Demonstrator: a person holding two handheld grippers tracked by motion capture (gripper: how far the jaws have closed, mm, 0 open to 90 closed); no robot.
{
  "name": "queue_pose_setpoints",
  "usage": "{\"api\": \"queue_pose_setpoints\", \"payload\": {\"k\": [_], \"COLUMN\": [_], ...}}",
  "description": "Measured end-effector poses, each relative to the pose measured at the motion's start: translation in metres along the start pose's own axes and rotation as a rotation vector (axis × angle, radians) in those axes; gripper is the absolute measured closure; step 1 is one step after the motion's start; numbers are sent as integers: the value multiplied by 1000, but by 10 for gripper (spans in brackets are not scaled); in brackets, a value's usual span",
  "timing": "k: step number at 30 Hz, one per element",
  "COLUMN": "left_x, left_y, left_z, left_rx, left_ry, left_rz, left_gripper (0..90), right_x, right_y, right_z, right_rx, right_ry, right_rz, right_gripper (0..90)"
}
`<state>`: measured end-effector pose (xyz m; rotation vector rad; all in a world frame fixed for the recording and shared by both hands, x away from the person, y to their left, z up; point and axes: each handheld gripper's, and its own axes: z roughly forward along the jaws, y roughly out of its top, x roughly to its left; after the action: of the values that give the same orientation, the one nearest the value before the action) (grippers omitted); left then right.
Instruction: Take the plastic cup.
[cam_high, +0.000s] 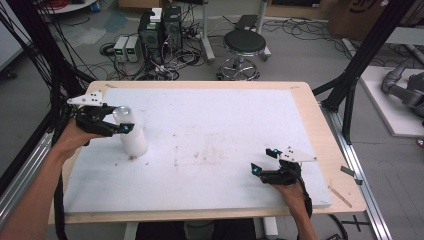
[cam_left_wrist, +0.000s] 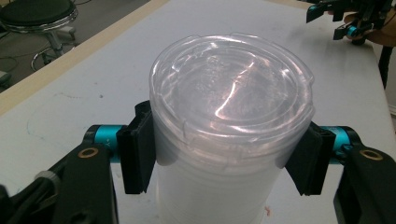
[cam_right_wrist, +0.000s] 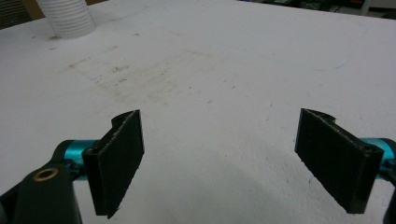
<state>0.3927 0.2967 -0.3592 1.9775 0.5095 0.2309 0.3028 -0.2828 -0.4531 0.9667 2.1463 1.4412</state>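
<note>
in the high view, a tall stack of translucent white cups (cam_high: 133, 134) stood on the left part of the white, scuffed surface (cam_high: 210, 140), with the left claw (cam_high: 121, 119) clamped around its upper part; the right claw (cam_high: 263, 161) sat well apart near the right front edge, spread wide. in the left gripper view, a clear, glossy round lid (cam_left_wrist: 232, 95) topped the ribbed stack, black pads (cam_left_wrist: 138, 154) pressing its sides. in the right gripper view, the ridged base of the stack (cam_right_wrist: 66, 17) showed far off beyond the parted, empty black jaws.
</note>
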Motion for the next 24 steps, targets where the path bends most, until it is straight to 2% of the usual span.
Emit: {"api": "queue_pose_setpoints", "payload": {"k": [19, 24], "left_x": [-1, -1], "left_y": [1, 7], "left_z": [-4, -7], "left_rx": [2, -7], "left_ry": [10, 15], "left_rz": [-9, -5], "left_gripper": [351, 351], "right_x": [0, 0], "right_y": [0, 0], "right_z": [0, 1], "right_rx": [5, 9], "right_ry": [0, 3], "right_rz": [2, 3], "right_gripper": [152, 152]}}
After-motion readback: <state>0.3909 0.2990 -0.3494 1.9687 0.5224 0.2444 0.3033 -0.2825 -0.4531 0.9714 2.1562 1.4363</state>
